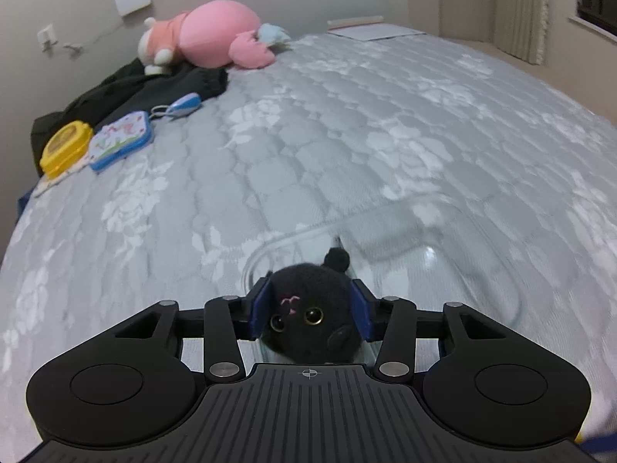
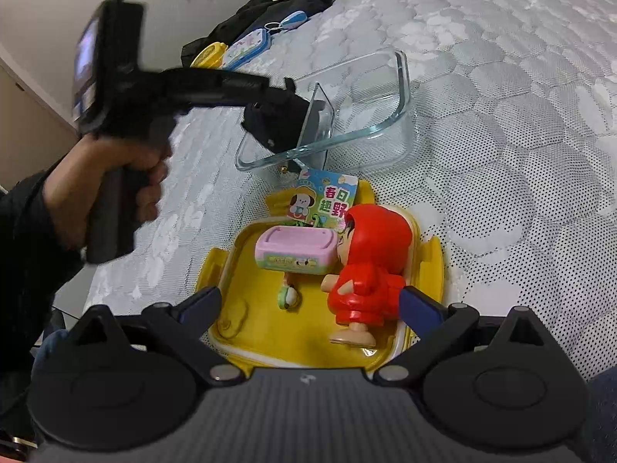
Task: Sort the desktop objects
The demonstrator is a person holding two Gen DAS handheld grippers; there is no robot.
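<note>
My left gripper [image 1: 310, 310] is shut on a small black plush cat [image 1: 308, 308] and holds it over the near rim of a clear glass container [image 1: 443, 270] on the bed. In the right wrist view the left gripper [image 2: 277, 123] reaches into that glass container [image 2: 385, 123]. My right gripper [image 2: 308, 305] is open above a yellow tray [image 2: 246, 270]. The tray holds a red hooded figurine [image 2: 370, 270], a pink box [image 2: 295, 249], a small green-white charm [image 2: 287, 297] and a colourful card [image 2: 324, 200].
The grey quilted bed [image 1: 347, 135] carries a pink plush toy [image 1: 208, 34], black clothing [image 1: 135, 92], a yellow box [image 1: 65, 146], a blue tin [image 1: 121, 139] and a blue keyring [image 1: 185, 106] at the far left. Papers [image 1: 370, 31] lie at the far edge.
</note>
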